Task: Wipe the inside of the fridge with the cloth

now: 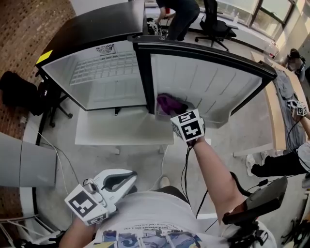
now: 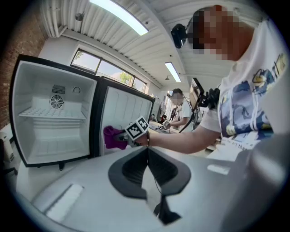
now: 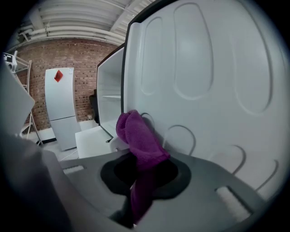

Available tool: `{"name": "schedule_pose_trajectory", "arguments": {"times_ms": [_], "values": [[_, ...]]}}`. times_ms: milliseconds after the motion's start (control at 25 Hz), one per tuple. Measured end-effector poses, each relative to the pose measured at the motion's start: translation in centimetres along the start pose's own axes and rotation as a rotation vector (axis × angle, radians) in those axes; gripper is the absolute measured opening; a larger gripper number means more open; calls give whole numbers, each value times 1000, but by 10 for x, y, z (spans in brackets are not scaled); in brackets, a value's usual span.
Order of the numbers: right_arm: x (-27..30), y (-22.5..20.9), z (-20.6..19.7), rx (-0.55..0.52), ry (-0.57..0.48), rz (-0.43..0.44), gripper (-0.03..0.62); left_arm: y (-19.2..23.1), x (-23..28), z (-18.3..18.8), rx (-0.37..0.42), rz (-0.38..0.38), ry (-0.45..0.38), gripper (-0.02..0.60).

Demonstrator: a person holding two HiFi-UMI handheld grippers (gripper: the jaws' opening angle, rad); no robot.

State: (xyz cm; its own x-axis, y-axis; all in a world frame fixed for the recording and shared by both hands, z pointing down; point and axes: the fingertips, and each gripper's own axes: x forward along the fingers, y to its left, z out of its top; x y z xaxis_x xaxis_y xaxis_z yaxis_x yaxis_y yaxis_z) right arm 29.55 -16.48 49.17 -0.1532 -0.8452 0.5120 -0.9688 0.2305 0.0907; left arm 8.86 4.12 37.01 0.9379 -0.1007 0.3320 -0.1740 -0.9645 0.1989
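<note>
A small fridge (image 1: 104,72) stands open on a low white stand, its interior white with a wire shelf (image 2: 54,113). Its door (image 1: 208,82) is swung out to the right, showing the white moulded inner panel (image 3: 204,81). My right gripper (image 1: 172,110) is shut on a purple cloth (image 1: 169,103), which touches the bottom of the door panel near the hinge side. The cloth (image 3: 138,136) bunches up out of the jaws against the panel. My left gripper (image 1: 127,179) hangs back near my body at lower left, shut and empty, facing the fridge (image 2: 54,108).
The white stand (image 1: 121,131) juts out in front of the fridge. A grey bin (image 1: 24,164) and a black bag (image 1: 17,92) sit at left. A wooden table (image 1: 273,111) and a seated person (image 1: 286,162) are at right. Another person (image 1: 179,14) stands behind.
</note>
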Motion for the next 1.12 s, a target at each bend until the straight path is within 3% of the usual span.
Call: {"name": "schedule_pose_trajectory", "arguments": {"times_ms": [360, 1120], "values": [[-21, -33, -16, 33, 11, -81, 52, -2, 20, 8, 37, -73, 17, 6], [-114, -133, -71, 132, 39, -339, 52, -31, 70, 18, 87, -238, 32, 6]]}}
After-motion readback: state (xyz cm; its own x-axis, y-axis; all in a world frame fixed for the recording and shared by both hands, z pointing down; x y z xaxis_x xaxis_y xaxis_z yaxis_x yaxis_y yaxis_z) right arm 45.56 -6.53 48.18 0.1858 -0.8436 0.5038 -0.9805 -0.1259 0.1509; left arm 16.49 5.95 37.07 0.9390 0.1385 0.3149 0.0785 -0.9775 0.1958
